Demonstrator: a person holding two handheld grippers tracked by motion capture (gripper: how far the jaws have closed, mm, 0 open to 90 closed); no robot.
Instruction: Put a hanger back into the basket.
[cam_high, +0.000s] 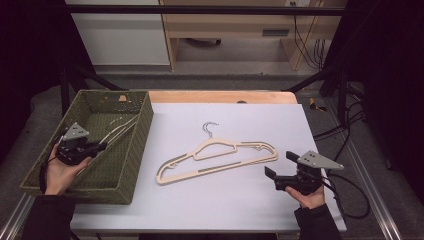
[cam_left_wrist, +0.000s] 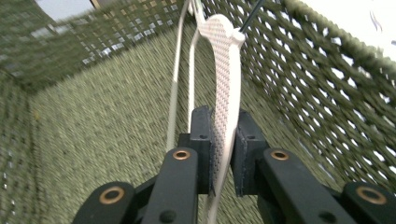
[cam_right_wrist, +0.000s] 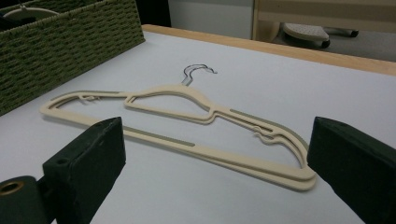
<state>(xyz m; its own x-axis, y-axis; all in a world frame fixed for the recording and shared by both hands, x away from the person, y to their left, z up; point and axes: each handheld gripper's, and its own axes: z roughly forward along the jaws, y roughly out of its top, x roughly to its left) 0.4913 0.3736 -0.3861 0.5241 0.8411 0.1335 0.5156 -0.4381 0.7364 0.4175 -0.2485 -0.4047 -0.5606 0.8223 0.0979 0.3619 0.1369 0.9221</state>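
A cream hanger (cam_left_wrist: 224, 60) stands on edge inside the green woven basket (cam_high: 145, 130), along its right wall. My left gripper (cam_left_wrist: 225, 126) is shut on the hanger's flat bar, with a pad on each side. In the high view the left gripper (cam_high: 102, 145) is low in the basket, and the held hanger (cam_high: 120, 129) slants away toward the far wall. Two more cream hangers (cam_high: 215, 157) lie stacked flat on the white table sheet, metal hook pointing away. My right gripper (cam_high: 281, 164) rests open just off their right end. Its jaws frame the hanger stack (cam_right_wrist: 177, 95) with nothing between them.
The basket (cam_right_wrist: 60, 42) occupies the table's left side, its mesh wall (cam_left_wrist: 317, 93) close to the left gripper. The white sheet (cam_high: 240, 200) covers the table, with a wooden edge (cam_high: 220, 96) at the far side. Cables trail off at the right (cam_high: 350, 200).
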